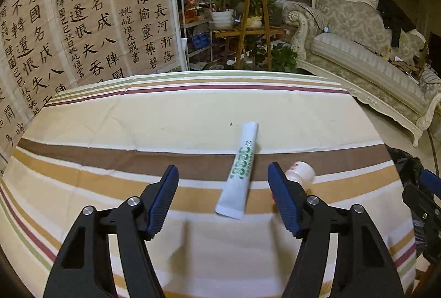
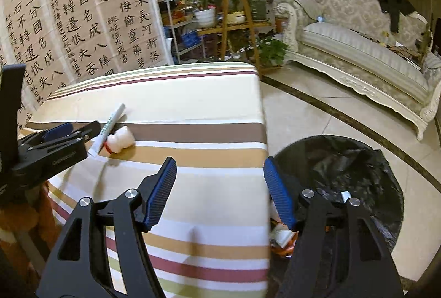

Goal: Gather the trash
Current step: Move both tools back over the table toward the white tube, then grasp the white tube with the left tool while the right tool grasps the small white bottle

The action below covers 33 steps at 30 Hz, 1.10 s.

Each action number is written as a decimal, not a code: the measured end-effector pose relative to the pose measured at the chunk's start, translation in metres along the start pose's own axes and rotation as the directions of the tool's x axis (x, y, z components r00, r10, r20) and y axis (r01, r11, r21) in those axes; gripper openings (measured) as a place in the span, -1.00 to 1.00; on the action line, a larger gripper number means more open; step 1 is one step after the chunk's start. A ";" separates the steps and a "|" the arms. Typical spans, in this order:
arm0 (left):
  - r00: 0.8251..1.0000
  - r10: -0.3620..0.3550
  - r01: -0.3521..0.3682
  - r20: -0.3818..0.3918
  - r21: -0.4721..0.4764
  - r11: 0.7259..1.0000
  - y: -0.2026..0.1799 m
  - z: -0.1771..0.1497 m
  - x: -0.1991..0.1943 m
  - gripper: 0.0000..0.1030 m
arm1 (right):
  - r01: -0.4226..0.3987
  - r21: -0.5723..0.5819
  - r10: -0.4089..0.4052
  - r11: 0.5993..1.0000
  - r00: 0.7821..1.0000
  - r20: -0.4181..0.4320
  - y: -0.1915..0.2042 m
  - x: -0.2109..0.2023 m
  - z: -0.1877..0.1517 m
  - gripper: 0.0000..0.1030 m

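Observation:
A white tube with green lettering [image 1: 240,169] lies on the striped tablecloth [image 1: 137,118], just ahead of my open left gripper [image 1: 223,174]. A small white bottle with a red cap [image 1: 300,173] lies on its side behind the left gripper's right finger. Both show in the right wrist view, the tube [image 2: 109,127] and the bottle [image 2: 120,143], next to the left gripper [image 2: 59,132]. My right gripper [image 2: 219,168] is open and empty over the table's right edge, beside a black-lined trash bin [image 2: 344,174] on the floor.
Some wrappers [image 2: 281,236] lie in the bin. Calligraphy sheets [image 1: 82,22] hang behind the table. A wooden plant stand [image 1: 252,30] and a cream sofa [image 1: 358,50] stand beyond, with tiled floor [image 2: 317,116] to the right.

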<state>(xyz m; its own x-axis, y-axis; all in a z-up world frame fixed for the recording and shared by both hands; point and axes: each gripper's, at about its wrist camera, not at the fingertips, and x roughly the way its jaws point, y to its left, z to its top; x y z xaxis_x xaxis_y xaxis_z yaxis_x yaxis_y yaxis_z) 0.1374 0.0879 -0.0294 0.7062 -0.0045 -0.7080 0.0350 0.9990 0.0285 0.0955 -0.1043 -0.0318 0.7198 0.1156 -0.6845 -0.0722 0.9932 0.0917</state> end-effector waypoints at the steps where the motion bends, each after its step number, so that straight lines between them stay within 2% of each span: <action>1: 1.000 -0.002 0.002 -0.007 0.008 1.000 0.000 0.001 0.003 0.24 | -0.003 -0.003 0.003 1.000 1.000 -0.003 0.002 0.002 0.001 0.25; 6: 0.998 -0.032 0.034 -0.047 0.031 0.999 0.001 -0.004 0.014 -0.02 | -0.016 -0.018 0.016 1.000 1.000 -0.020 0.015 0.010 0.003 0.25; 12: 0.992 -0.094 0.098 -0.086 0.050 0.994 0.000 -0.005 0.021 -0.57 | -0.030 -0.032 0.029 0.999 0.999 -0.036 0.026 0.019 0.006 0.25; 26: 0.994 -0.096 0.097 -0.053 0.032 0.995 0.011 -0.010 0.008 -0.62 | -0.054 -0.073 0.050 0.996 0.997 -0.054 0.053 0.030 0.011 0.25; 33: 0.997 -0.060 0.061 -0.046 0.027 0.998 0.029 -0.013 0.003 -0.62 | -0.075 -0.093 0.068 0.993 0.995 -0.074 0.076 0.038 0.016 0.25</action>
<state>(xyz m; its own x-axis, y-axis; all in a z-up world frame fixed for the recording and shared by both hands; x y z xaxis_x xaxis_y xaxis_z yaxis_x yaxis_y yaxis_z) 0.1316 0.1175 -0.0401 0.6695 -0.0619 -0.7402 0.0969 0.9953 0.0044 0.1283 -0.0249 -0.0392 0.6600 0.1840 -0.7284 -0.1898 0.9789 0.0753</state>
